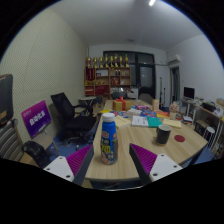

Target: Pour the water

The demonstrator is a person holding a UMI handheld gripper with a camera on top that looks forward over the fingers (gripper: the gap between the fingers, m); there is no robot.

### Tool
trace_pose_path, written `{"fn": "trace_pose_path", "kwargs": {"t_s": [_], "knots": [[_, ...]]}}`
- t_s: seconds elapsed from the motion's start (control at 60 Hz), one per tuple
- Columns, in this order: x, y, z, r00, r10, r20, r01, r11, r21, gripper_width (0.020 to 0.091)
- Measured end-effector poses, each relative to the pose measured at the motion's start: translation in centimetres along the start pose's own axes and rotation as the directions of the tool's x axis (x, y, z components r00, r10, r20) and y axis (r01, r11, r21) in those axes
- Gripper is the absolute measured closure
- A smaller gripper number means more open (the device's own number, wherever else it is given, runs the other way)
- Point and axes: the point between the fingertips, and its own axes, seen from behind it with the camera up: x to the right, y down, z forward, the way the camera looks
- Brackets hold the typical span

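1. Wooden counter (140,140) carries the bottle (108,138), which stands upright between my gripper (109,163) fingers, its base near the counter's edge.
2. I see the gripper open: the magenta pads (78,160) sit on either side of the bottle with a gap at each, so nothing is clamped yet.
3. A dark cup (163,134) stands on the counter beyond the right finger, apart from the bottle; I judge it the likely target for the water.
4. I expect the bottle to be light plastic, smooth, and liable to dent or slip; I would take it around the labelled middle.
5. I cannot tell its fill level or whether the white cap is loosened, nor read the label.
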Motion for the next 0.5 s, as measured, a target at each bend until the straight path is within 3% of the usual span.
{"fn": "trace_pose_path", "kwargs": {"t_s": [0.417, 0.483, 0.5], "knots": [[-1.3, 1.7, 17.5, 1.0, -0.017, 0.006, 0.017, 0.999, 0.033, 0.0288], [-1.7, 2.0, 18.5, 0.999, -0.043, 0.017, 0.043, 0.999, 0.028, 0.0555], [-1.7, 1.8, 18.5, 0.999, -0.044, 0.016, 0.043, 0.998, 0.044, 0.0558]]}}
